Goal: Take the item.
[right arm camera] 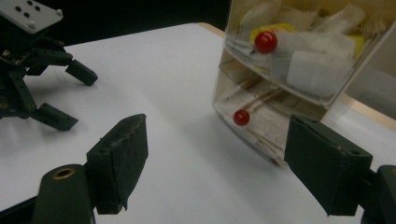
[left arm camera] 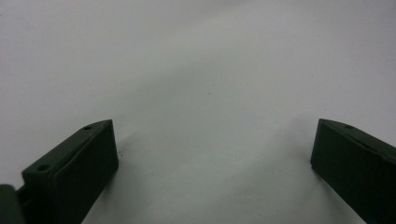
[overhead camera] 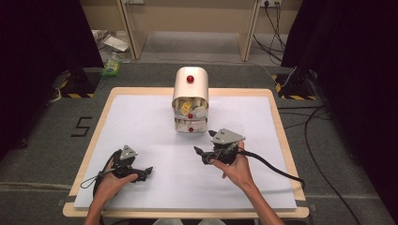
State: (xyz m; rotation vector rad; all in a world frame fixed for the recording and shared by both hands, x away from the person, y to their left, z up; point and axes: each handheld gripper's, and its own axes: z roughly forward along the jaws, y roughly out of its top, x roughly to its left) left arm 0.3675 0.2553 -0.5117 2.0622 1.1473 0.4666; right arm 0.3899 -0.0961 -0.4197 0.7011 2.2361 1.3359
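On the white table sheet (overhead camera: 155, 122), both grippers, left (overhead camera: 146, 172) and right (overhead camera: 202, 151), gape wide, empty, near the drawer box (overhead camera: 190, 101)

Two black two-jaw grippers are seen: left gripper (overhead camera: 143, 174) and right gripper (overhead camera: 202, 153). Each is topped by a grey three-cornered plate (screw holes visible) and trailed by a black cable. Forearms are bare; no sleeves are worn.

Clear glossy plastic drawer box (right arm camera: 299, 79)
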